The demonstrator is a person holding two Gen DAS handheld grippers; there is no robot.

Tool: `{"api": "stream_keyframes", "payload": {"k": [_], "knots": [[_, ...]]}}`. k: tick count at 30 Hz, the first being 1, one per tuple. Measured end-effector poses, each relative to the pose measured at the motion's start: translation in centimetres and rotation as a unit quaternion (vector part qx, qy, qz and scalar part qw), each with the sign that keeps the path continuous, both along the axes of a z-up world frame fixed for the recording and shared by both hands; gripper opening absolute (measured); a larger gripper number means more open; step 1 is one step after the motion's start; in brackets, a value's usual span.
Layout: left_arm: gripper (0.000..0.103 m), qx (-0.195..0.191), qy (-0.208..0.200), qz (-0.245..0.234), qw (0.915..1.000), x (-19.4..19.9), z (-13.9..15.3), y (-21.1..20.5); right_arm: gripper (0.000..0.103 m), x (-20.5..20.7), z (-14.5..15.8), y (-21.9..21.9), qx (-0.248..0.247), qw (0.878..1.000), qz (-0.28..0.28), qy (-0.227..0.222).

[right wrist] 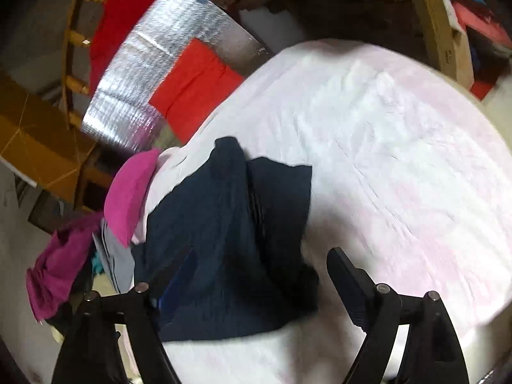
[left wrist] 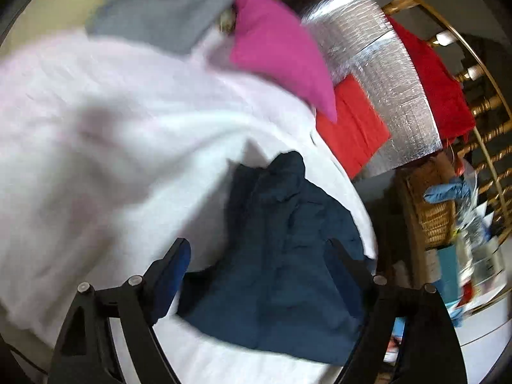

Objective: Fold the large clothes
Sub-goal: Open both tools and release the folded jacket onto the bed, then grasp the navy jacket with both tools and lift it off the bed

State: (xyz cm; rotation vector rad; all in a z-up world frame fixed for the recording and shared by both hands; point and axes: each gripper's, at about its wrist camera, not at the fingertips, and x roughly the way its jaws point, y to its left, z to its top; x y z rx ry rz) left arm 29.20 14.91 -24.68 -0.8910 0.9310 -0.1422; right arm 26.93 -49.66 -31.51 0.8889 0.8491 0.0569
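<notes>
A dark navy garment [left wrist: 278, 256] lies crumpled on the white sheet [left wrist: 96, 128] of the bed. It also shows in the right wrist view [right wrist: 230, 230]. My left gripper [left wrist: 259, 249] is open and hovers above the garment, fingers to either side of it. My right gripper [right wrist: 259, 262] is open above the garment's near part, with its left finger [right wrist: 172, 275] over the cloth and its right finger [right wrist: 345, 275] over the bare sheet [right wrist: 400, 160]. Neither gripper holds anything.
A pink garment [left wrist: 281, 54] and a grey one [left wrist: 166, 9] lie at the bed's far side. A red cloth [left wrist: 352, 124] rests on a silver foil mat [left wrist: 384, 80]. Wooden railings [left wrist: 486, 105], a wicker basket [left wrist: 428, 204] and clutter stand beyond the bed edge.
</notes>
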Motion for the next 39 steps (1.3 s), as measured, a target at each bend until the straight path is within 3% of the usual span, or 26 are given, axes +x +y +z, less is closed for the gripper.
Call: {"api": "stream_keyframes", "payload": {"k": [2,6,11,14,17,19,21,22,24,25,26,28,31,33,39], "knots": [[0.086,-0.026,0.030,-0.022,0.9990,2.7,-2.1,-0.8,0.086,2.9,-1.7,-0.2,0.014,1.000,0.004,0.026],[0.086,-0.041,0.078,-0.032,0.9956,5.4,-6.1,-2.2,0.086,6.9,-4.3,-0.5,0.018,0.998,0.020,0.050],[0.086,-0.043,0.092,-0.081,0.9916,7.8,-8.0,-5.5,0.087,9.5,-6.1,1.5,0.012,0.996,0.057,0.071],[0.088,-0.011,0.094,-0.105,0.9900,8.6,-8.2,-7.6,0.090,10.4,-6.1,3.1,0.005,0.994,0.086,0.064],[0.088,-0.003,0.089,-0.104,0.9905,8.9,-8.2,-8.7,0.090,10.9,-5.8,4.9,-0.003,0.992,0.109,0.056],[0.088,0.003,0.072,-0.105,0.9919,9.2,-7.8,-9.3,0.082,11.5,-5.8,6.8,-0.051,0.990,0.114,0.061],[0.087,0.008,0.058,-0.103,0.9929,9.6,-7.3,-9.8,0.058,11.7,-5.4,7.6,-0.073,0.989,0.113,0.058],[0.084,0.012,0.053,-0.101,0.9934,9.7,-7.1,-10.0,0.052,11.8,-5.0,7.7,-0.070,0.990,0.107,0.052],[0.069,0.015,0.042,-0.091,0.9948,10.2,-6.8,-10.0,0.038,11.9,-3.6,8.0,-0.090,0.992,0.082,0.024],[0.061,0.016,0.035,-0.088,0.9954,10.9,-6.6,-10.2,0.036,12.0,-2.9,8.3,-0.112,0.991,0.074,0.012],[0.060,0.010,0.028,-0.084,0.9961,11.6,-6.4,-10.3,0.034,12.1,-2.3,8.5,-0.131,0.989,0.066,0.001],[0.060,-0.001,0.025,-0.073,0.9970,12.4,-6.7,-10.4,0.034,13.0,-1.7,8.2,-0.129,0.990,0.044,-0.018],[0.068,0.012,0.042,-0.057,0.9974,13.5,-7.8,-10.7,0.035,15.4,-3.5,7.0,-0.109,0.994,0.023,-0.011],[0.073,0.016,0.060,-0.055,0.9966,13.9,-8.8,-10.3,0.052,16.5,-5.4,6.6,-0.103,0.994,0.021,0.016],[0.073,-0.018,0.051,-0.050,0.9973,13.2,-7.4,-8.3,0.062,14.6,-4.0,4.2,-0.050,0.999,0.002,0.013]]}}
